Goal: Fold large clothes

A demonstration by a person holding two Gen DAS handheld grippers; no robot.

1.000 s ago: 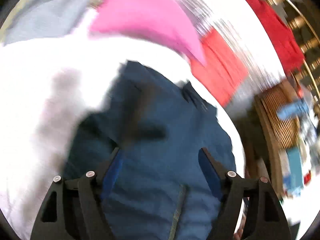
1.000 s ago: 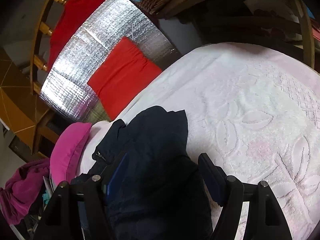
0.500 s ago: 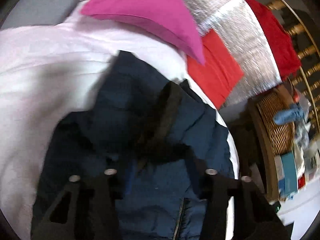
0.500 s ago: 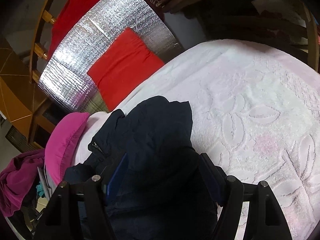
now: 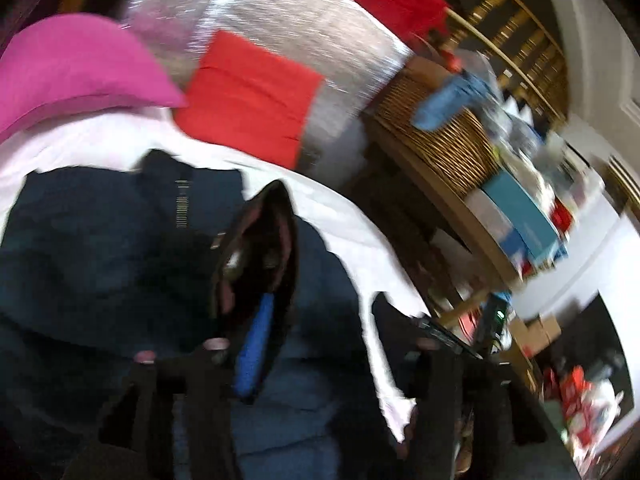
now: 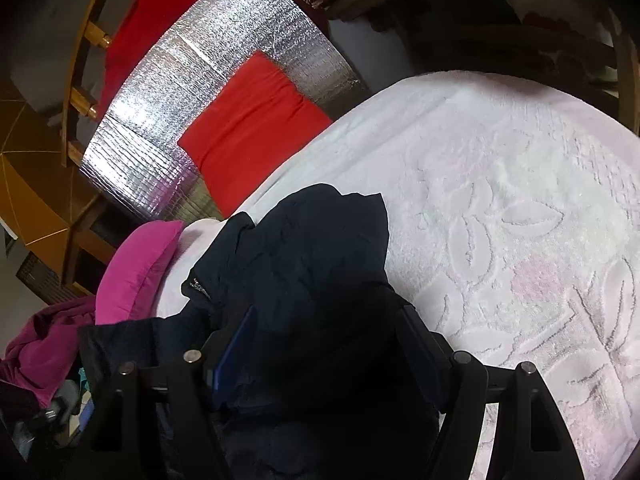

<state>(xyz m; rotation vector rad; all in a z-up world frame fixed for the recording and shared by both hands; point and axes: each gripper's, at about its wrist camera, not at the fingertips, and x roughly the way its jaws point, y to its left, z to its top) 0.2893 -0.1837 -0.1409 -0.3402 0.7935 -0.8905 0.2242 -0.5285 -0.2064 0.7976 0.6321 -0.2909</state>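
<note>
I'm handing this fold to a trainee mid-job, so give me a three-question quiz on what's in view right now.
1. True or false: the red folded cloth lies on the blanket.
2. Which thing shares the blanket with the navy jacket? A) pink pillow B) wicker basket C) hanging red garment
3. Fill in: the blanket's raised pattern shows ____ shapes.

Key
1. False: it lies on the silver mat.
2. A
3. leaf
</note>
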